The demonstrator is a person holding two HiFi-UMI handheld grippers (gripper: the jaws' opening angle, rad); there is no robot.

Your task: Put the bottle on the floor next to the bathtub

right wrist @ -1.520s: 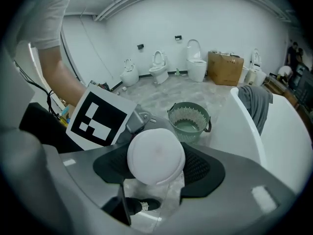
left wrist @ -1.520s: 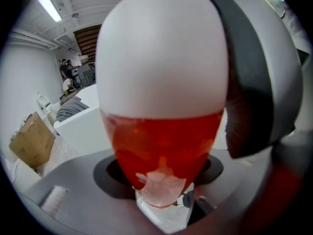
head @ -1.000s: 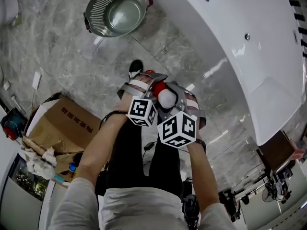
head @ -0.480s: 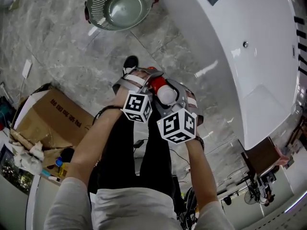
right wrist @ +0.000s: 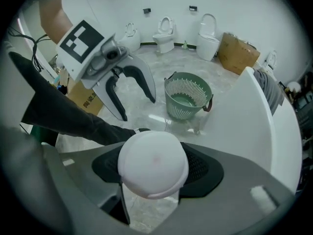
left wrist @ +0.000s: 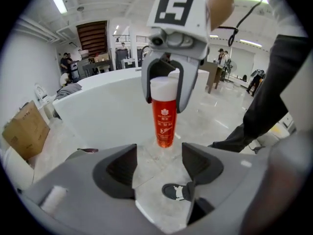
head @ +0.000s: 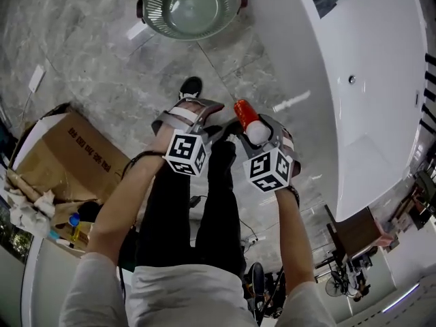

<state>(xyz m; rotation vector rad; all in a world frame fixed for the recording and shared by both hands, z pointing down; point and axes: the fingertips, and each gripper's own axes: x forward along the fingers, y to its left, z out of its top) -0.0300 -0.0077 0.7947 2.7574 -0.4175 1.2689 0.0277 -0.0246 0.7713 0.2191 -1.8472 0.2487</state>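
Above floor (head: pixel 102 80) by bathtub (head: pixel 368 114): one bottle (head: pixel 244 111) clamped in right hand-held gripper (head: pixel 259 132); left hand-held gripper (left wrist: pixel 159 163) wide.

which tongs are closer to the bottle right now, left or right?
Right. The right tongs are shut on the bottle at its capped end. The left tongs are open and empty, apart from the bottle and pointing at it.

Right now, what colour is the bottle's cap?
White cap on an orange-red bottle; the left gripper view shows it best.
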